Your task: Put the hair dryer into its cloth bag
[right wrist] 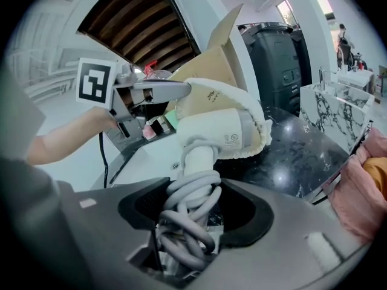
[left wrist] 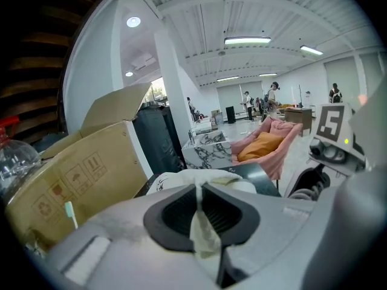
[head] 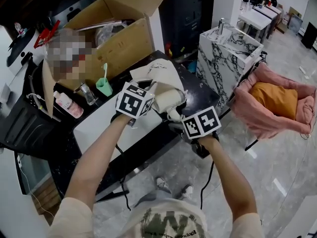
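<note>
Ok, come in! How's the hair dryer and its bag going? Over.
Left gripper shut on cloth bag edge. Right gripper shut on hair dryer handle, cord wrapped round. Dryer head partway inside bag. Nothing blocking bag mouth.

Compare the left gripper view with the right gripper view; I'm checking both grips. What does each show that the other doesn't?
Left gripper view only: the cloth bag fold pinched by the left gripper. Right gripper view only: the hair dryer, white body partly in the bag, the right gripper clamping its cord-wrapped handle. Both: bag, cardboard box.
</note>
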{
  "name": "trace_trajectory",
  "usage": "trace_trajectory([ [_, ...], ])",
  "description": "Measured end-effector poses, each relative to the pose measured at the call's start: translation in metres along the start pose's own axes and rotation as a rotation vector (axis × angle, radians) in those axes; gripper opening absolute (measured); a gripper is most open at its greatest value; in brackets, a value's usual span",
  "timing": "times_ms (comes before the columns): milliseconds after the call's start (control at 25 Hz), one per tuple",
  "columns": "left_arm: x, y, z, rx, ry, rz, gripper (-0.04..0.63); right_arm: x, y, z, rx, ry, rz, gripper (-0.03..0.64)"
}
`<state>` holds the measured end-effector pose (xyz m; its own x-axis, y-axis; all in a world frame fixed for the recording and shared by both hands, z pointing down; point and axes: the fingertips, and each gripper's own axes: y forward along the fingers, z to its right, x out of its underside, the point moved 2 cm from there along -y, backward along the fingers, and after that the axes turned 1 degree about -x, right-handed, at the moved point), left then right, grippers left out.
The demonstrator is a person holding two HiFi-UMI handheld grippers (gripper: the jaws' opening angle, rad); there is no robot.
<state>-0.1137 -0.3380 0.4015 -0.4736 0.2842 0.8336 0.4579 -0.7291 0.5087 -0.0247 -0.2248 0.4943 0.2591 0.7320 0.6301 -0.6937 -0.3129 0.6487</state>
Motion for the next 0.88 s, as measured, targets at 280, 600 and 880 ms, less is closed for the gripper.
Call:
trace_trajectory([
  [280,0.000,-0.003,0.011,0.022,0.044,0.017,0.038,-0.009,0.003,0.012,0.045,-0.004,-0.005,0.258],
  [600,0.000,-0.008,0.016,0.032,0.046,0.031,0.038,-0.034,0.020,0.015,0.056,0.027,0.034,0.258],
  [880,0.004,-0.009,0.014,0.031,0.021,0.048,0.038,-0.058,0.037,0.025,0.084,0.049,0.072,0.256],
])
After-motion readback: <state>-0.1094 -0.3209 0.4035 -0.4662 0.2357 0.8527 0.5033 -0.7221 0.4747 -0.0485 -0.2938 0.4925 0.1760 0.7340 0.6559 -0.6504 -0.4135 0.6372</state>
